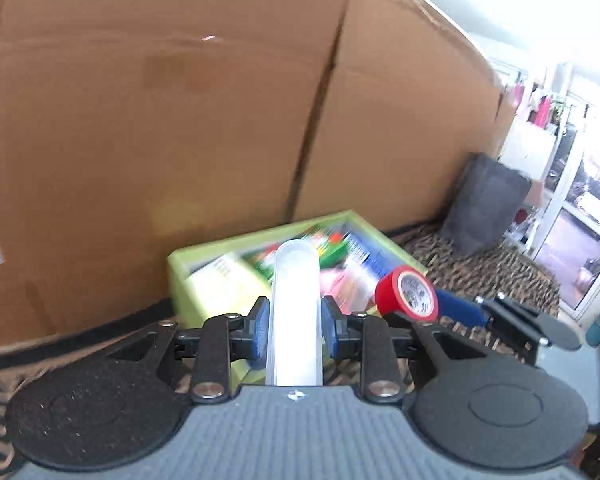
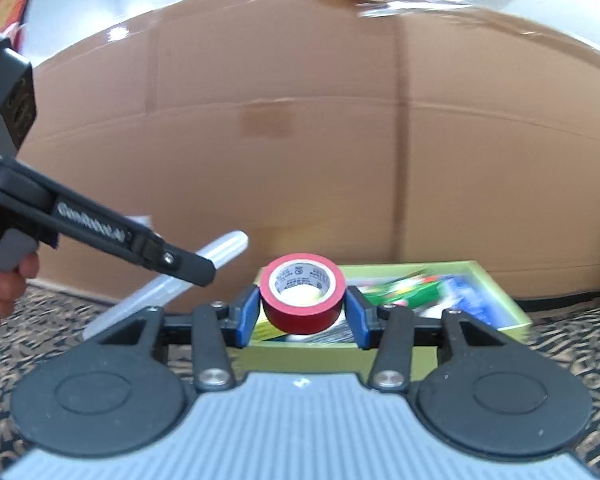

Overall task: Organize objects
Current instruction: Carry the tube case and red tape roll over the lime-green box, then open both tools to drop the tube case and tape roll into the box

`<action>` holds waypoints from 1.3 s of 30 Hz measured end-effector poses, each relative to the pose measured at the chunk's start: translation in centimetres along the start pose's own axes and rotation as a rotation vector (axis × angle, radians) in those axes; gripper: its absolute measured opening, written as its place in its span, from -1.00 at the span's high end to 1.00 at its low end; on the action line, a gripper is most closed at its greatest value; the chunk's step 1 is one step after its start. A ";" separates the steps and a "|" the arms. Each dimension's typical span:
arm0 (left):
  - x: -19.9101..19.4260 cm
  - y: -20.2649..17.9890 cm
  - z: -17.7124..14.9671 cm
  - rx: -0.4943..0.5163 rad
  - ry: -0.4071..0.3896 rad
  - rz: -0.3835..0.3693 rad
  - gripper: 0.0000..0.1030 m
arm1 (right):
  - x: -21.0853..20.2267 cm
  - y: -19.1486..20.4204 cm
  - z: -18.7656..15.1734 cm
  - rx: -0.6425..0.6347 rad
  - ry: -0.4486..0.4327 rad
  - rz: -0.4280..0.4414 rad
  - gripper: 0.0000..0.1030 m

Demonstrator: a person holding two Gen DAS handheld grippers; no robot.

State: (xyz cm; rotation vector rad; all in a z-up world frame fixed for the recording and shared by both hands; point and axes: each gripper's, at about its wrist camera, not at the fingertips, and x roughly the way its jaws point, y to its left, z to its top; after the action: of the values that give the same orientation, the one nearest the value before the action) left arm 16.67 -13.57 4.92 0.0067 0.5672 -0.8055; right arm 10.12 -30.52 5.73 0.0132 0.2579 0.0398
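**Inspector:** State of the left tool (image 1: 294, 326)?

**Assistant:** Its blue pads are pressed on both sides of a translucent plastic tube (image 1: 296, 312), which points away from the camera with its rounded end toward the far side. In the right wrist view the same tube (image 2: 168, 284) slants up to the right, above the patterned carpet (image 2: 52, 320).

**Inspector:** And the right tool (image 2: 302, 312)?

**Assistant:** Clamped on a roll of red tape (image 2: 302, 292), one pad on each side. The roll's opening faces the camera; a printed white label lines its core. From the left wrist view the roll (image 1: 406, 290) sits just right of the tube.

**Inspector:** Surroundings?

**Assistant:** A lime-green open box (image 2: 496, 284) rests on the carpet beyond both tools, holding blurred colourful packets. Contents cannot be identified. Behind it stands a large cardboard box (image 1: 180, 120). A grey bag (image 1: 484, 204) leans at its far right. A hand (image 2: 0, 296) grips the left tool's handle.
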 end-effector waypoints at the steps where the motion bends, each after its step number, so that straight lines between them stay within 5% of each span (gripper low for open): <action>1: 0.8 -0.6 0.7 0.010 -0.007 0.000 0.45 | 0.2 -0.9 0.3 0.007 -0.005 -0.021 0.12; 9: 8.0 -3.3 3.9 0.055 -0.023 0.013 0.45 | 4.3 -6.8 1.5 0.012 -0.008 -0.163 0.12; 18: 13.2 -2.5 3.6 0.028 0.020 0.034 0.43 | 9.2 -8.0 -0.2 -0.024 0.061 -0.137 0.12; 19: 13.1 -2.3 3.4 0.016 0.008 0.020 0.33 | 9.7 -7.8 -0.6 -0.038 0.069 -0.127 0.11; 21: 12.8 -1.8 3.0 -0.008 0.001 0.011 -0.70 | 10.5 -7.5 -1.3 -0.081 0.097 -0.108 -0.36; 22: 12.4 -1.7 2.8 -0.018 -0.020 0.029 -0.79 | 10.6 -7.2 -1.7 -0.103 0.096 -0.117 -0.44; 29: 11.1 -1.8 1.6 -0.004 -0.047 0.074 -0.80 | 9.2 -6.3 -2.9 -0.133 0.090 -0.149 -0.98; 39: 5.2 -2.8 0.3 -0.022 -0.113 0.193 -0.99 | 5.0 -5.5 -1.8 -0.107 0.074 -0.155 -1.00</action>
State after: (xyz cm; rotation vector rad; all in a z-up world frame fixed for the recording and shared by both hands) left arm 17.75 -19.10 3.21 -0.0039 0.4604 -0.6078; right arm 14.75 -35.77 2.65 -0.1145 0.3299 -0.1001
